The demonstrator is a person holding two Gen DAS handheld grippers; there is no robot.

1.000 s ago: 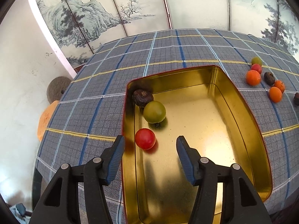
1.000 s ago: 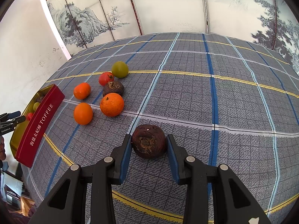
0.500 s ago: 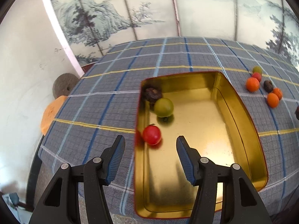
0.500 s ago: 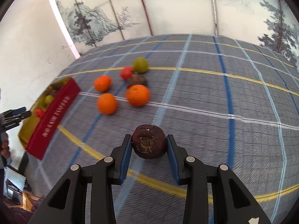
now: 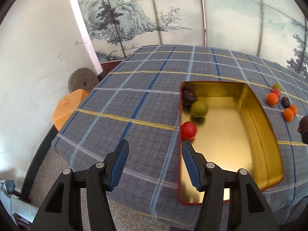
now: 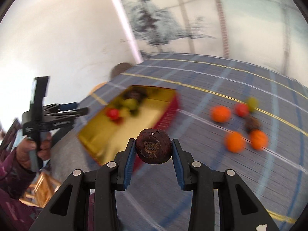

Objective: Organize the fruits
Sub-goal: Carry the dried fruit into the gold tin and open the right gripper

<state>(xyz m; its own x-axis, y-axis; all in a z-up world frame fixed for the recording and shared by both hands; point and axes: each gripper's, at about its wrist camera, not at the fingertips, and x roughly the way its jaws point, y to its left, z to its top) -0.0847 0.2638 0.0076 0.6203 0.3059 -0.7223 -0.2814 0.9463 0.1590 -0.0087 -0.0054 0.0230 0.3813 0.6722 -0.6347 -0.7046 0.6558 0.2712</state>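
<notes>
1. Here the right gripper (image 6: 153, 149) is clamped on a dark fruit (image 6: 153, 146), both pads against its sides; it hangs above the plaid cloth (image 6: 211, 173), near the tin's (image 6: 92, 138) red side.
2. The left gripper (image 5: 154, 154) has its jaws wide apart with nothing between them; it sits over the cloth (image 5: 134, 105) at the tin's (image 5: 269, 134) near left corner.
3. Inside the gold tin, along its left wall, lie a red fruit (image 5: 188, 130), a green fruit (image 5: 199, 109) and a dark one (image 5: 188, 97); the green touches the dark one, the red sits a little apart.
4. Loose fruit lies on the cloth right of the tin: three orange ones (image 6: 220, 114) (image 6: 234, 141) (image 6: 258, 139), a red (image 6: 241, 110), a green (image 6: 252, 102) and what seems another dark one (image 6: 252, 123), though blur makes that last unsure.
5. A hand (image 6: 32, 150) grips the left gripper's handle; a painted screen (image 5: 173, 15) stands behind the table.
</notes>
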